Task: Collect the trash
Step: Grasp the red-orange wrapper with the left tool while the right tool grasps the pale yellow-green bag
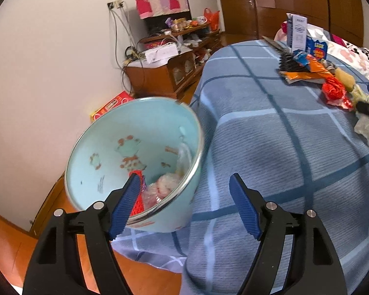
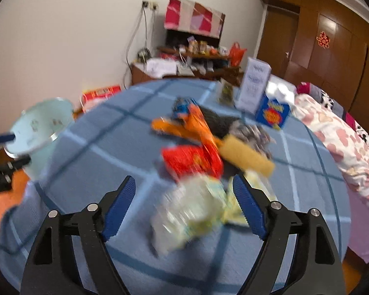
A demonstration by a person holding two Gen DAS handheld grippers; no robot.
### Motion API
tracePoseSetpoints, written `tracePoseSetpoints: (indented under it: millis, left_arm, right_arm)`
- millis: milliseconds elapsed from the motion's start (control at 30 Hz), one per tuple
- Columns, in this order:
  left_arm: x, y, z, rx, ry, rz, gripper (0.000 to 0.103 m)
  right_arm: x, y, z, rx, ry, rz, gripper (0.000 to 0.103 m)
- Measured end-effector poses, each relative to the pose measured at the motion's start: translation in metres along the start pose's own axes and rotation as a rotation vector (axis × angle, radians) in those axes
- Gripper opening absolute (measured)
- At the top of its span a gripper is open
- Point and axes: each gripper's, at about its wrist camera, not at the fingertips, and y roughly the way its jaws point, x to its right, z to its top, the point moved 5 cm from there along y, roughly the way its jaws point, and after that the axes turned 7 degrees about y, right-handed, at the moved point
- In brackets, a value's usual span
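Note:
A pale blue bin [image 1: 105,147] stands on the floor against the left edge of the bed. Clear plastic and a red scrap [image 1: 160,186] lie inside it. My left gripper [image 1: 184,177] is open and empty, one finger over the bin's rim and the other over the blue checked bedspread [image 1: 270,135]. In the blurred right wrist view, my right gripper [image 2: 184,178] is open over the bed, with a pale crumpled wrapper [image 2: 194,209] lying between its fingers, not pinched. Behind it lie a red wrapper [image 2: 189,159], an orange wrapper [image 2: 192,125] and a yellow roll [image 2: 246,157].
A white carton [image 2: 253,86] and a blue box [image 2: 273,113] stand at the far side of the pile. A floral quilt [image 2: 344,142] covers the bed's right. A cluttered wooden cabinet [image 1: 160,73] with cables stands by the wall, with a red box [image 1: 110,105] on the floor.

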Motion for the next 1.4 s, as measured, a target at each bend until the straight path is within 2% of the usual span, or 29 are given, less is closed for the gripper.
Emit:
tracePoseSetpoints:
  millis: [167, 267, 367, 533, 667, 767, 800, 867, 900, 1000, 1100, 1267, 1400]
  left_arm:
    - [-0.004, 0.006, 0.008, 0.002, -0.008, -0.003, 0.076]
    - [-0.003, 0.012, 0.01, -0.002, -0.013, -0.011, 0.076]
    - [0.0, 0.013, 0.013, 0.001, -0.009, -0.018, 0.076]
    - [0.005, 0.012, 0.024, 0.02, -0.002, -0.022, 0.077]
    - [0.005, 0.009, 0.035, 0.043, -0.01, -0.024, 0.077]
    - [0.008, 0.009, 0.043, 0.054, -0.003, -0.026, 0.077]
    - [0.011, 0.008, 0.046, 0.057, 0.001, -0.03, 0.077]
    - [0.017, 0.008, 0.051, 0.063, 0.012, -0.04, 0.077]
    - [0.022, 0.007, 0.055, 0.07, 0.021, -0.048, 0.077]
    - [0.035, 0.007, 0.065, 0.081, 0.039, -0.068, 0.077]
    - [0.051, 0.007, 0.073, 0.087, 0.057, -0.089, 0.077]
    - [0.089, 0.003, 0.093, 0.112, 0.104, -0.132, 0.077]
    - [0.125, 0.002, 0.115, 0.137, 0.148, -0.169, 0.077]
  right_arm:
    - [0.046, -0.011, -0.029, -0.046, -0.009, -0.106, 0.081]
    - [0.078, -0.021, -0.04, -0.06, 0.03, -0.162, 0.081]
    - [0.097, -0.035, -0.046, -0.06, 0.092, -0.163, 0.081]
    - [0.09, -0.046, -0.04, -0.021, 0.163, -0.107, 0.083]
    - [0.077, -0.031, -0.027, -0.023, 0.197, -0.092, 0.084]
    - [0.075, -0.011, -0.025, -0.064, 0.233, -0.098, 0.083]
    - [0.076, -0.007, -0.025, -0.077, 0.255, -0.086, 0.08]
    - [0.08, 0.0, -0.03, -0.108, 0.272, -0.074, 0.061]
    - [0.083, 0.001, -0.032, -0.117, 0.287, -0.051, 0.042]
    - [0.091, -0.008, -0.036, -0.101, 0.287, -0.042, 0.032]
    - [0.1, -0.02, -0.036, -0.066, 0.267, -0.067, 0.03]
    - [0.132, -0.031, -0.037, -0.015, 0.267, -0.155, 0.03]
    - [0.149, -0.029, -0.042, -0.001, 0.281, -0.166, 0.03]
